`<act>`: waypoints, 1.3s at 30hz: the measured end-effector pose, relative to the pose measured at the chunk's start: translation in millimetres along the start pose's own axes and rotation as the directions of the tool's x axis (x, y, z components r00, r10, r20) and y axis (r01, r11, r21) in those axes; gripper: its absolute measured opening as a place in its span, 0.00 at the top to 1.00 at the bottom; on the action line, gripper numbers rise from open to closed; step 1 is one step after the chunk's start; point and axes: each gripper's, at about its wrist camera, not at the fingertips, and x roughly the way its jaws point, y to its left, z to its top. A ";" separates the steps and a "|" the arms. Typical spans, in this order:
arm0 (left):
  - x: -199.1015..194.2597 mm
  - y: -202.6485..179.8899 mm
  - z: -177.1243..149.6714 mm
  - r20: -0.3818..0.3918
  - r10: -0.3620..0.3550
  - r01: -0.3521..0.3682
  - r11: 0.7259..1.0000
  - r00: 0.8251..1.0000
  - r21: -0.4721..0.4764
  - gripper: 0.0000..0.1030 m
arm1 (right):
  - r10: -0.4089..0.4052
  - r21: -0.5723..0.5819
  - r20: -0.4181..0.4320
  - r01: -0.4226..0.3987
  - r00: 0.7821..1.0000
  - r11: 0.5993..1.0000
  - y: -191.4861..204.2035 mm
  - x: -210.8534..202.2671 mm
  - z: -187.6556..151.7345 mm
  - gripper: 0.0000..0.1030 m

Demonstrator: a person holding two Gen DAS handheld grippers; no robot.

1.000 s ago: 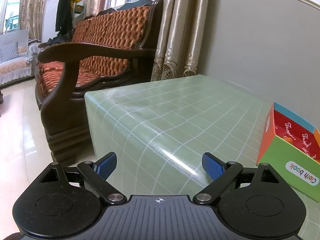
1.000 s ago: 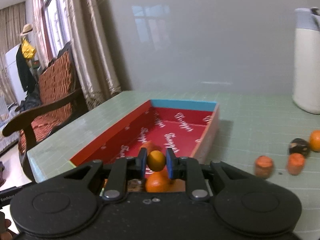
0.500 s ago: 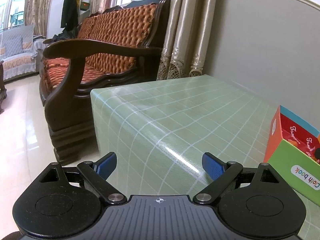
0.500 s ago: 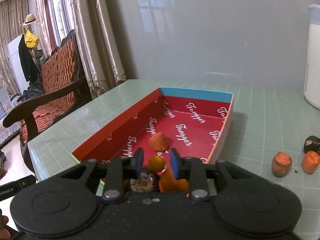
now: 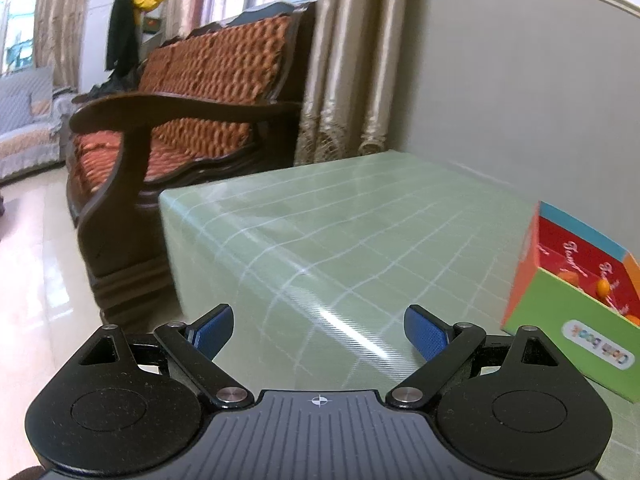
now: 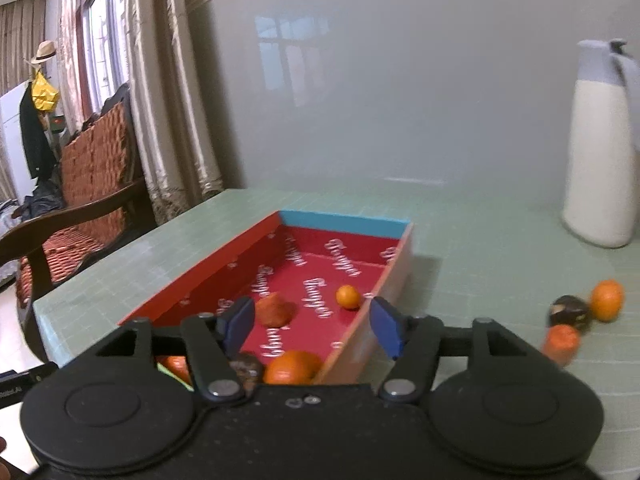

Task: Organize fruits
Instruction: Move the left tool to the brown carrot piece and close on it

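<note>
In the right wrist view a red-lined cardboard box (image 6: 240, 258) lies on the green table. A small orange fruit (image 6: 348, 297) lies loose on its floor, with a reddish fruit (image 6: 274, 313), a large orange (image 6: 292, 367) and a dark fruit (image 6: 248, 365) nearer me. My right gripper (image 6: 314, 324) hangs over the box's near end, its jaws opening with nothing between them. Outside the box at the right lie an orange (image 6: 607, 300), a dark fruit (image 6: 568, 312) and a reddish fruit (image 6: 560, 342). My left gripper (image 5: 320, 330) stands open over bare table, left of the box (image 5: 576, 320).
A white jug (image 6: 600, 152) stands at the back right by the wall. A wooden sofa (image 5: 192, 120) with orange cushions stands beyond the table's left edge (image 5: 168, 232). Curtains (image 5: 344, 60) hang behind it.
My right gripper has let go of the small orange fruit, which now lies on the box floor. Its jaws have spread wide. The left gripper has barely shifted.
</note>
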 end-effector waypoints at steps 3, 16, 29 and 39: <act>-4.9 -14.3 -1.1 0.016 -0.022 0.021 0.999 1.000 0.042 0.11 | -0.035 0.005 0.014 0.035 0.999 0.999 -13.4 -8.6 -1.8 0.36; -21.6 -68.5 -6.1 0.035 -0.111 0.104 0.982 0.993 0.160 0.11 | -0.230 0.088 0.074 0.223 0.971 0.971 -91.3 -49.8 -15.5 0.16; -44.6 -114.6 -13.2 0.053 -0.224 0.205 0.948 0.973 0.245 0.11 | -0.372 0.176 0.078 0.355 0.925 0.918 -140.1 -84.2 -29.8 0.09; -81.9 -167.7 -7.6 0.052 -0.377 0.337 0.875 0.925 0.346 0.11 | -0.436 0.222 0.089 0.409 0.896 0.885 -166.7 -111.3 -40.7 0.02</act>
